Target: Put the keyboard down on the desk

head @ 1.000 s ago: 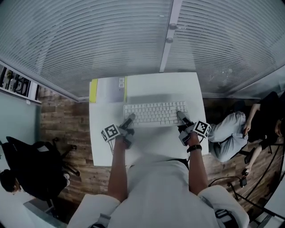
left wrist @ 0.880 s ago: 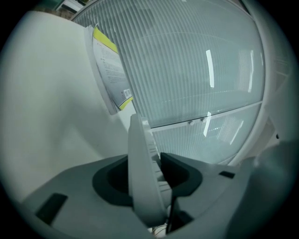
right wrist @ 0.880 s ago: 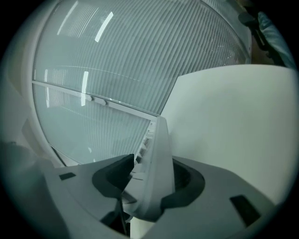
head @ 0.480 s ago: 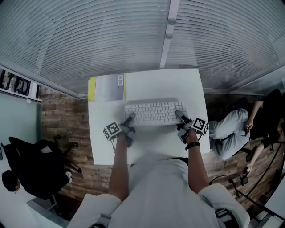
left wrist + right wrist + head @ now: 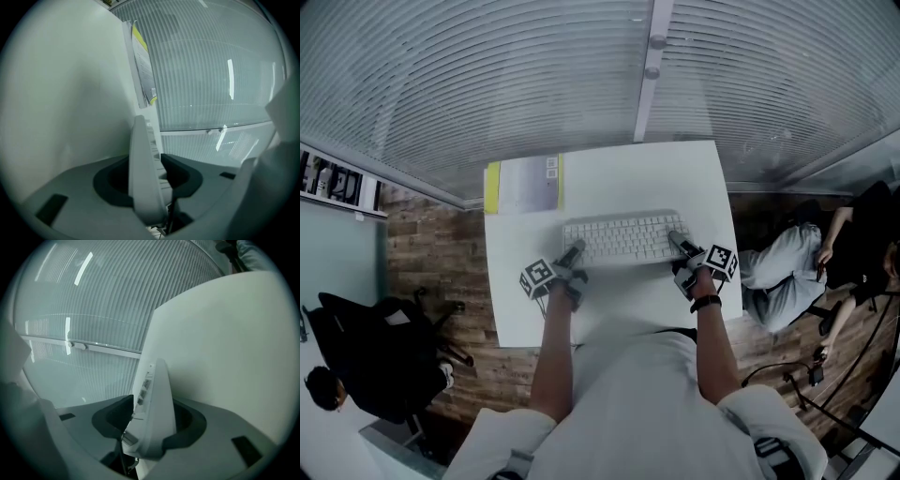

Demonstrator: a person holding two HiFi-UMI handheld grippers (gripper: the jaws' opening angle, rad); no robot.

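now the keyboard (image 5: 623,239) lies flat across the table (image 5: 609,178), long axis left to right, resting on it or just above; i can't tell which. the left gripper (image 5: 574,251) has its jaws clamped on the left end. the right gripper (image 5: 677,241), at the right end, has jaws opening, pads seemingly touching it.

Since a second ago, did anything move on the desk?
Barely. The keyboard seems to have slid slightly toward the person, away from the yellow-edged paper. The left gripper and right gripper still have their jaws on its two ends. The desk stayed as it was.
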